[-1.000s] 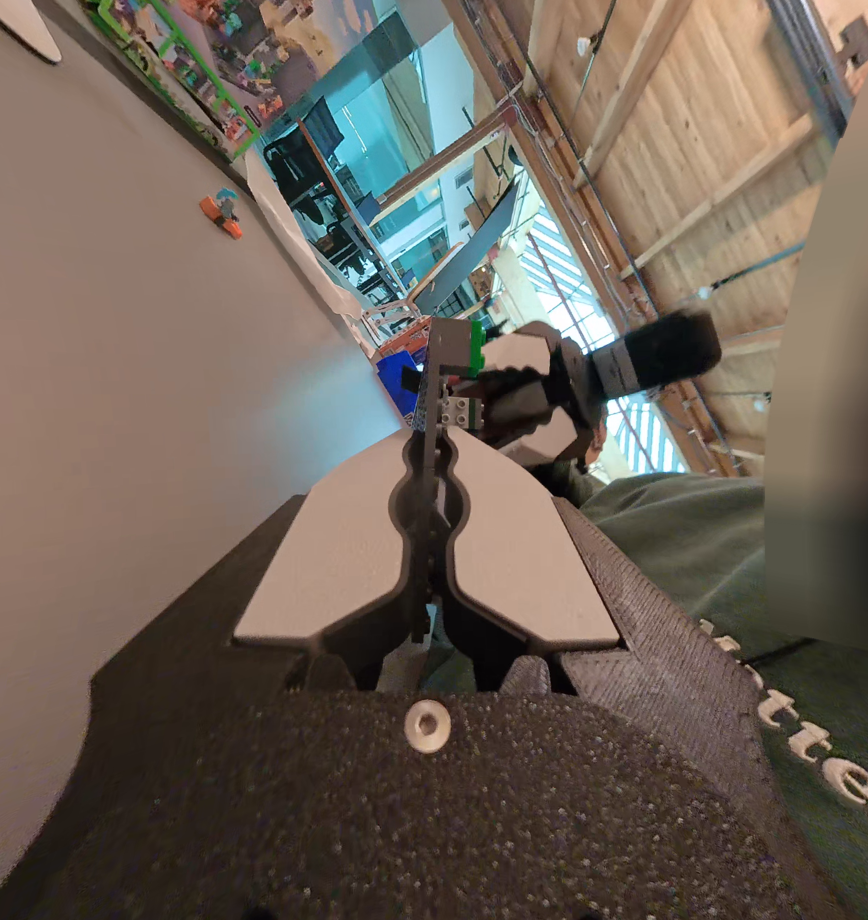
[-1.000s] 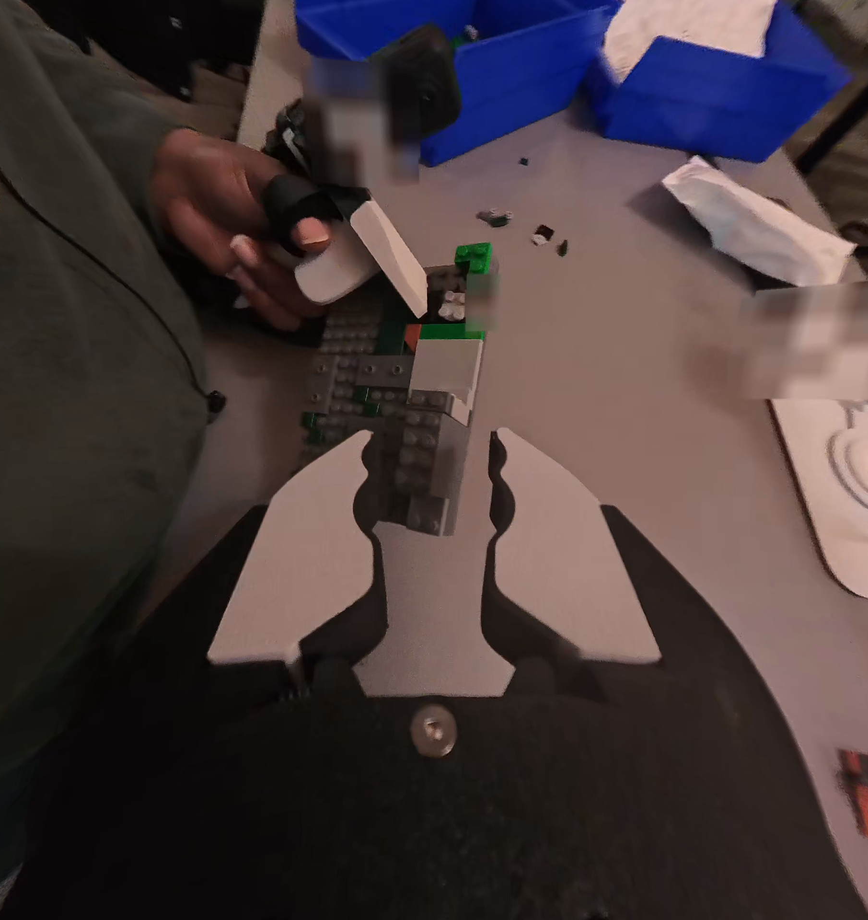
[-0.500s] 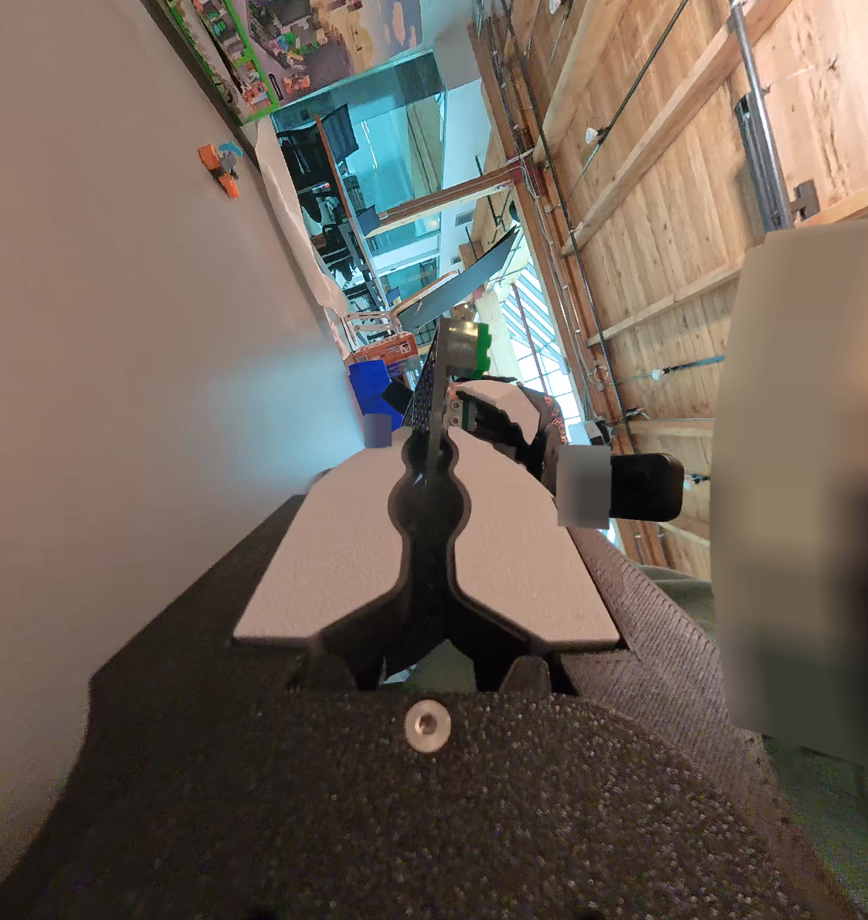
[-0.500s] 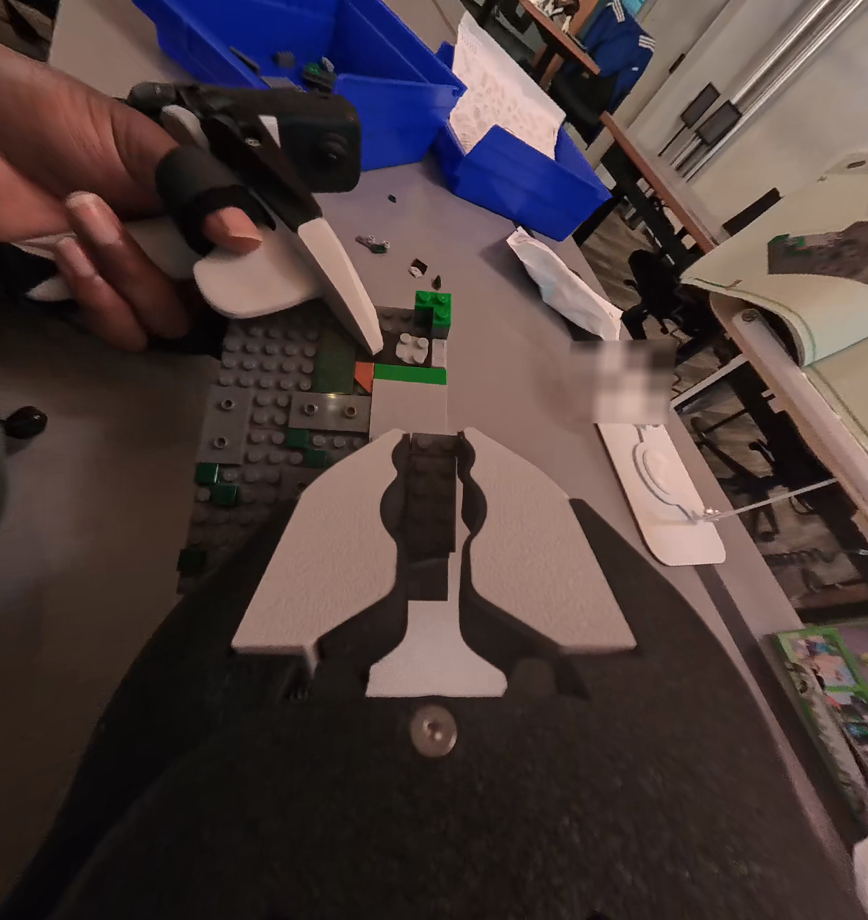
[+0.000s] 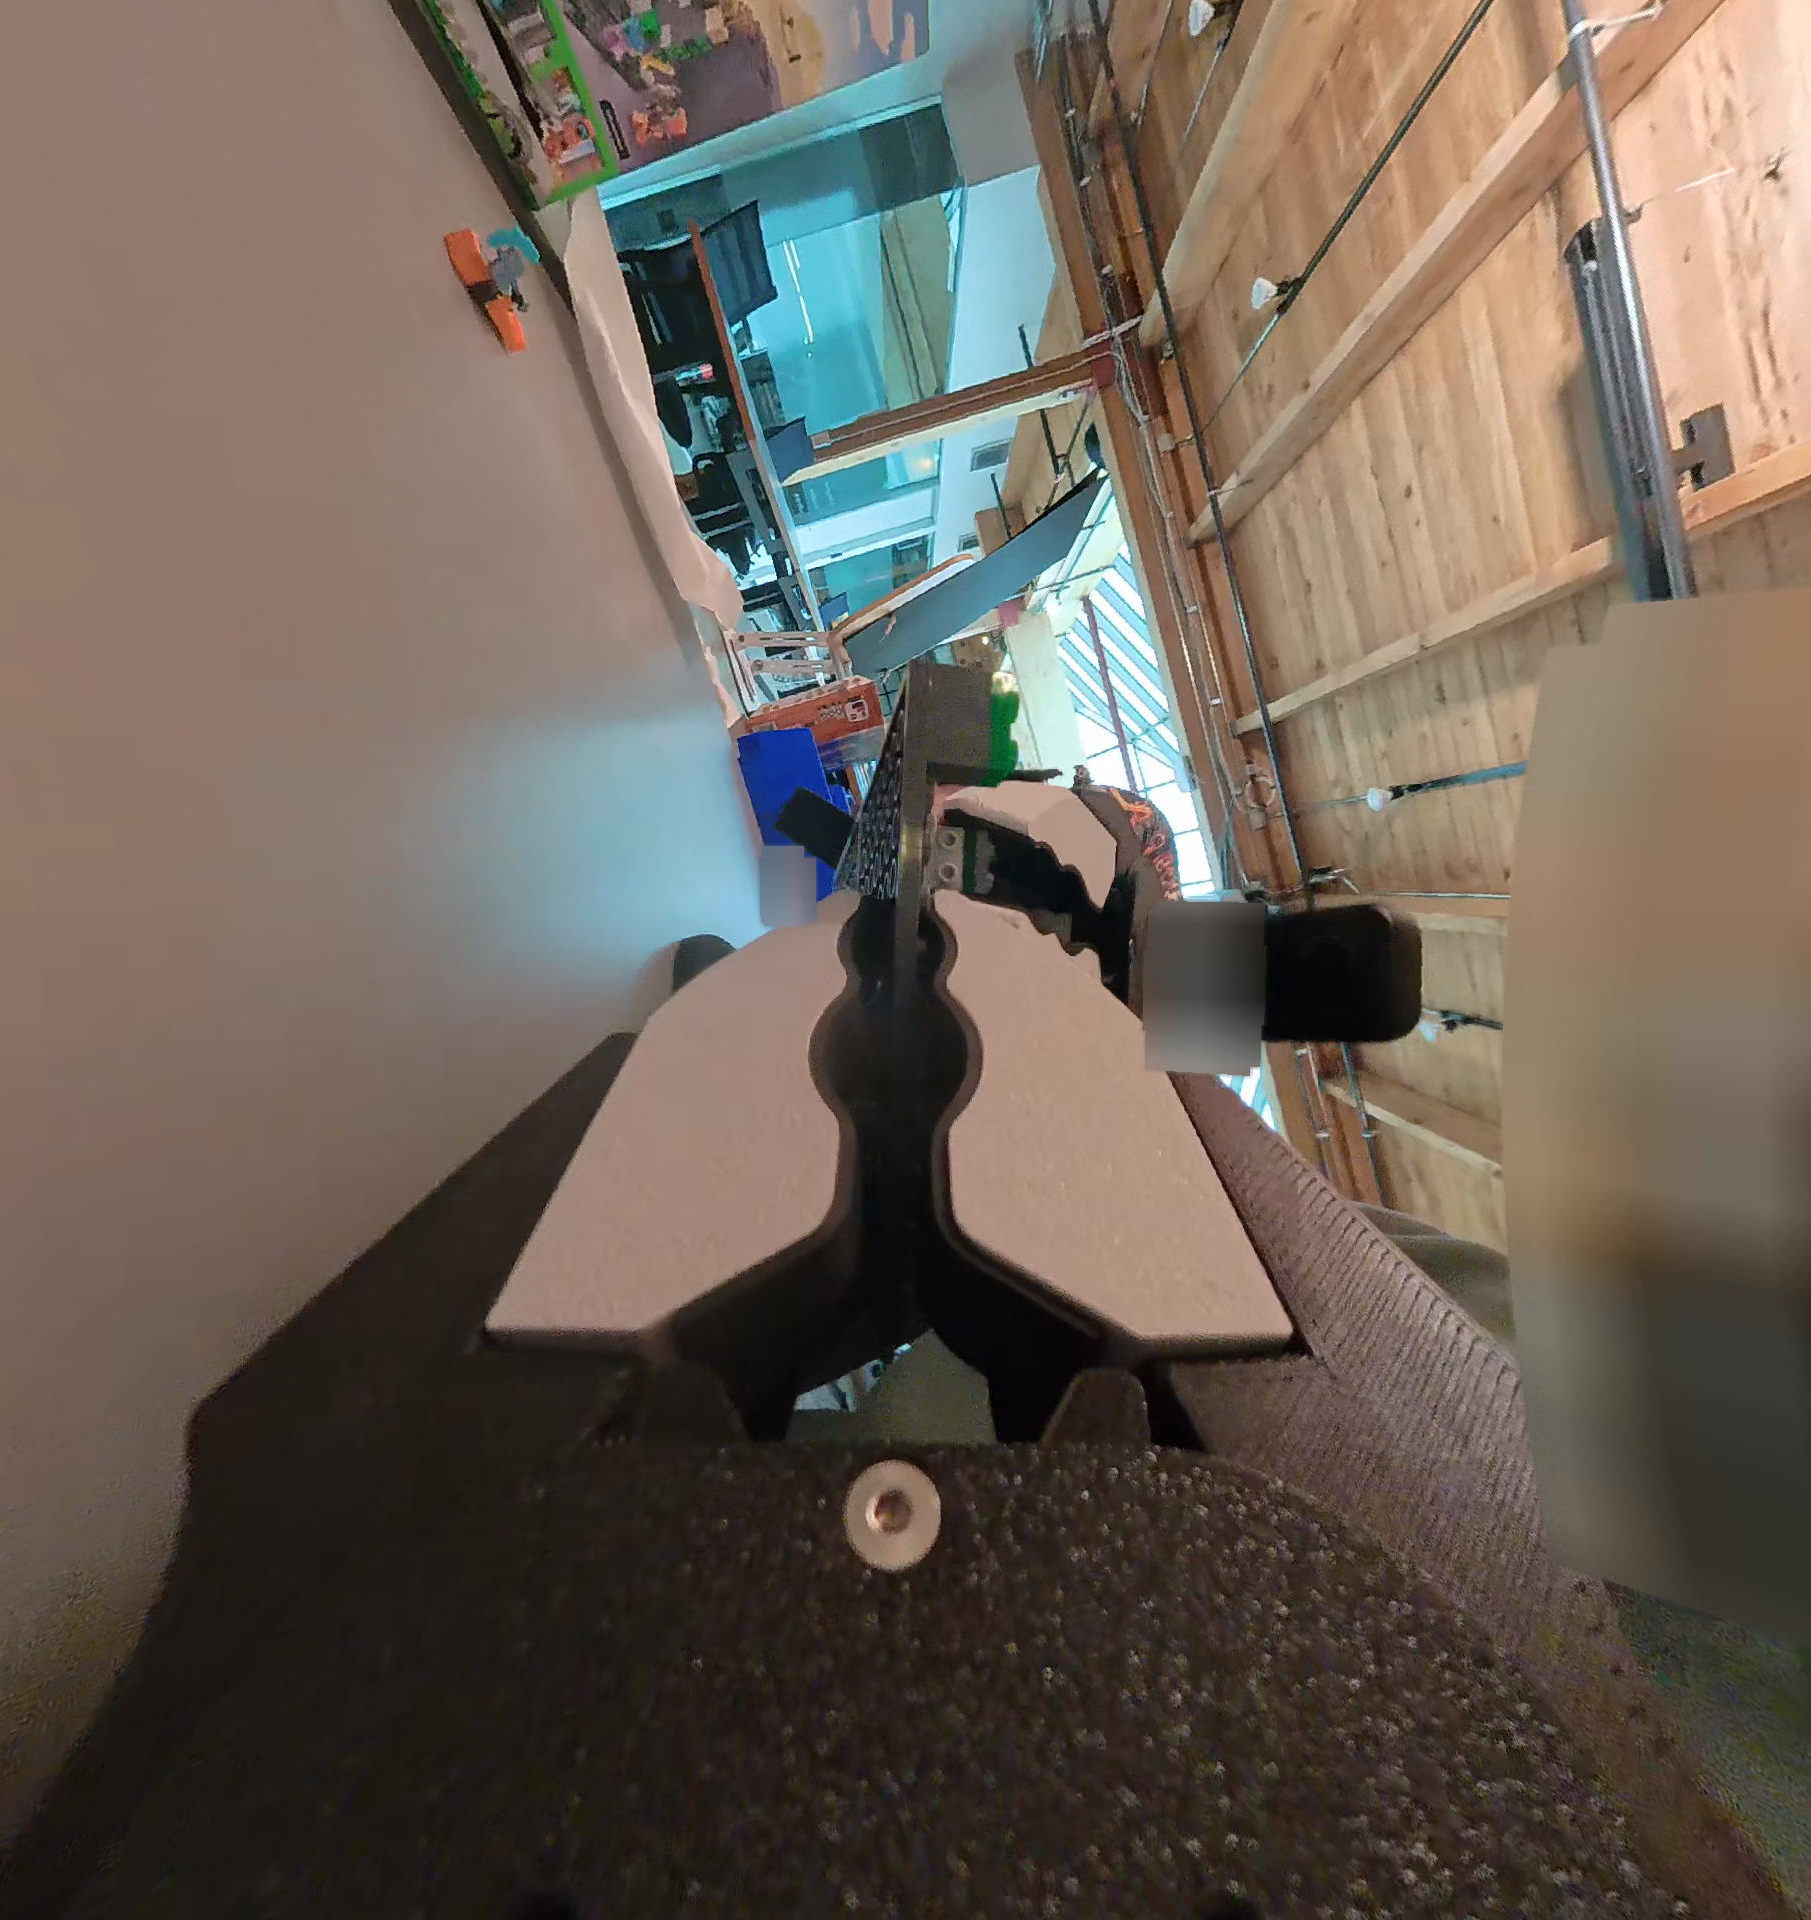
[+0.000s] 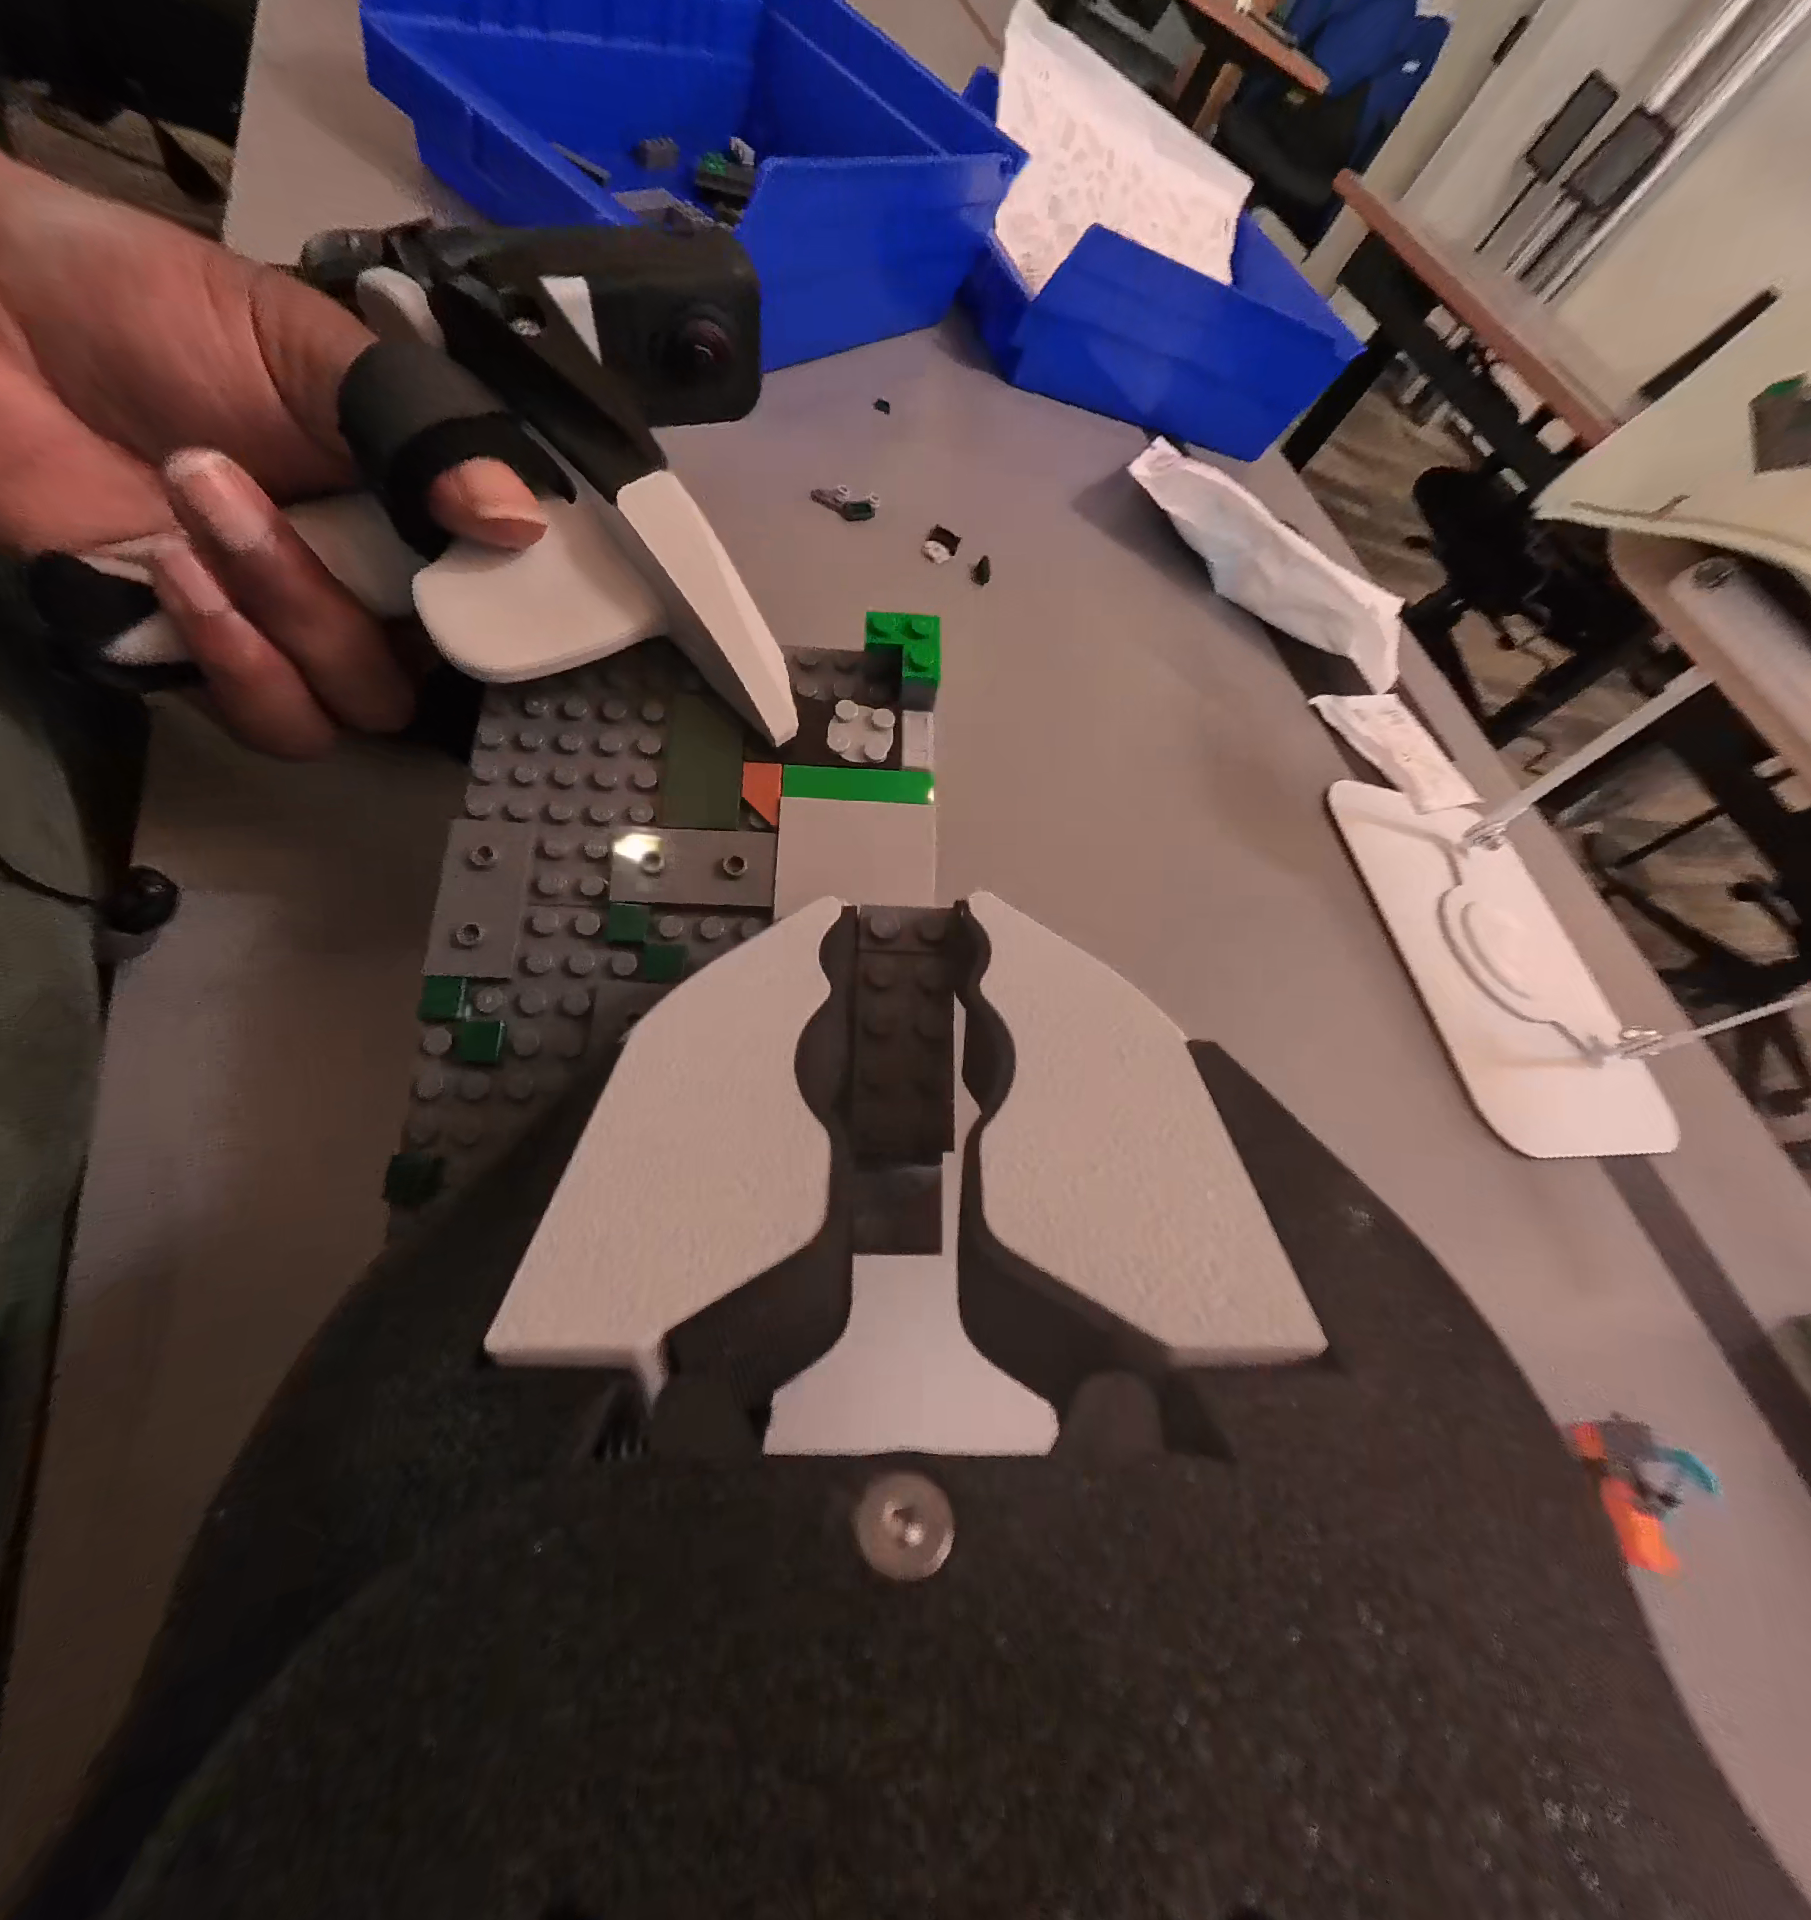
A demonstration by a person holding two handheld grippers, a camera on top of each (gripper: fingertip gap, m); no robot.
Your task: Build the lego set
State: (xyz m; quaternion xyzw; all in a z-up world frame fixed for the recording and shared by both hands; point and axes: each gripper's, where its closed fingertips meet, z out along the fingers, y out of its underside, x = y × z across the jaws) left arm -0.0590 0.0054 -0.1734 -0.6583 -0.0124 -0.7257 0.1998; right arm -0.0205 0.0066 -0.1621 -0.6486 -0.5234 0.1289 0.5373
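Note:
A dark grey Lego baseplate (image 6: 568,769) carries grey plates, small green tiles, a light grey panel and a bright green corner brick (image 6: 906,644). My left gripper (image 6: 766,717), held by a hand, is shut on the plate's far part. In the left wrist view it (image 5: 901,925) clamps the plate (image 5: 885,821) edge-on. My right gripper (image 6: 906,914) is shut on a dark grey studded brick (image 6: 901,1039) at the plate's near right edge. It also shows beyond the plate in the left wrist view (image 5: 984,862).
Two blue bins (image 6: 859,197) with loose pieces stand at the back of the grey table. A white paper bag (image 6: 1265,561) and a white flat pad (image 6: 1503,966) lie to the right. Small loose bits (image 6: 849,504) lie behind the plate. An orange-teal figure (image 6: 1633,1496) lies near right.
My right gripper was open around the dark grey brick a second ago and has shut on it. My left gripper has kept its hold on the plate.

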